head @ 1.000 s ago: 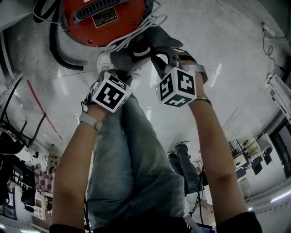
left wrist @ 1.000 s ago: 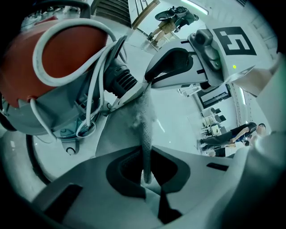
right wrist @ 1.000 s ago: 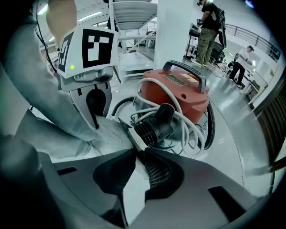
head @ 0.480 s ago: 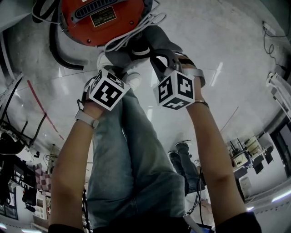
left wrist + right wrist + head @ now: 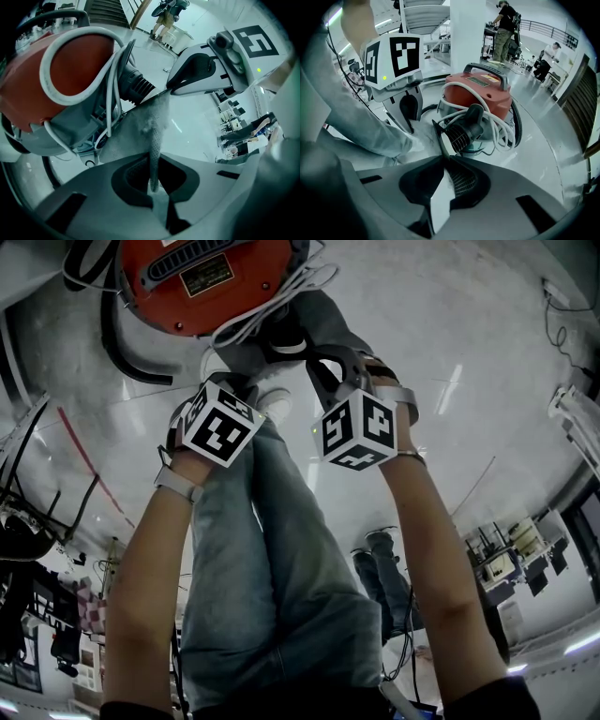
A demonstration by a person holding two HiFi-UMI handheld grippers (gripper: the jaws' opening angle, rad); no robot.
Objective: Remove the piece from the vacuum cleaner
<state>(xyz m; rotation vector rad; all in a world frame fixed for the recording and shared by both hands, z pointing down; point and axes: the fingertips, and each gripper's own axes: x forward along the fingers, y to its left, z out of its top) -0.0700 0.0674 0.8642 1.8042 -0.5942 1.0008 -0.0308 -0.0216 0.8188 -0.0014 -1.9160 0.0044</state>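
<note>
The grey fabric piece [image 5: 323,320] sits at the near side of the red vacuum cleaner [image 5: 202,282], fastened to the machine's black ribbed outlet [image 5: 464,129] and stretched from there towards the person; it hangs just above the pale, shiny floor [image 5: 450,324]. The left gripper [image 5: 153,183] points steeply down, its jaws pinched tight on a fold of that fabric, which runs up from between the pads towards the vacuum; the right gripper [image 5: 443,161] is just beside it, also angled down, and its jaws have just been closing, with a thin edge of the same grey piece caught between them and the pads pressing on it. A white cord [image 5: 281,296] is looped loosely around the vacuum's body and lies against the outlet; a black hose [image 5: 122,343] curves away along the floor on the machine's far side. Below the grippers are the person's bare forearms and a leg in blue jeans [image 5: 272,559], with a white shoe [image 5: 275,401] near the fabric. Far off across the hall stand other people [image 5: 504,28], beside a white pillar [image 5: 466,33].
</note>
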